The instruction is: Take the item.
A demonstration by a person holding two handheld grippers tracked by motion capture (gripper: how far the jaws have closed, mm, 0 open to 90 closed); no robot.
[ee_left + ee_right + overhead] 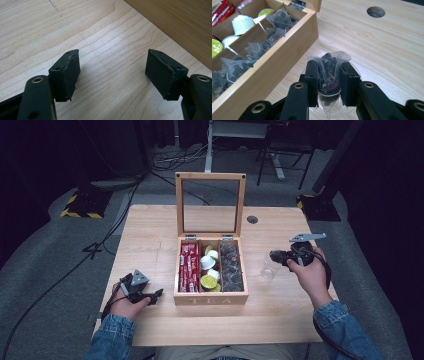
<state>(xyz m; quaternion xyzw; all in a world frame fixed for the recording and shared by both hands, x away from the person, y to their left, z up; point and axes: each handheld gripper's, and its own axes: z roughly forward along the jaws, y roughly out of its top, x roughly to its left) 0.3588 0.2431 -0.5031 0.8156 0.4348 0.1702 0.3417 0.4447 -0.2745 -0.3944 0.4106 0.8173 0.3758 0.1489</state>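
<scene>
Right gripper (328, 82): a tea bag (328, 65) is being clamped between its fingers, above a clear cup (269, 266).
Left gripper (113, 75): fingers are being held apart over bare desk (110, 37).

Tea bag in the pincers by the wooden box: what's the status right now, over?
Right gripper shut on tea bag, above clear cup. Left gripper open, empty, low over table. Nothing between bag and cup.
</scene>
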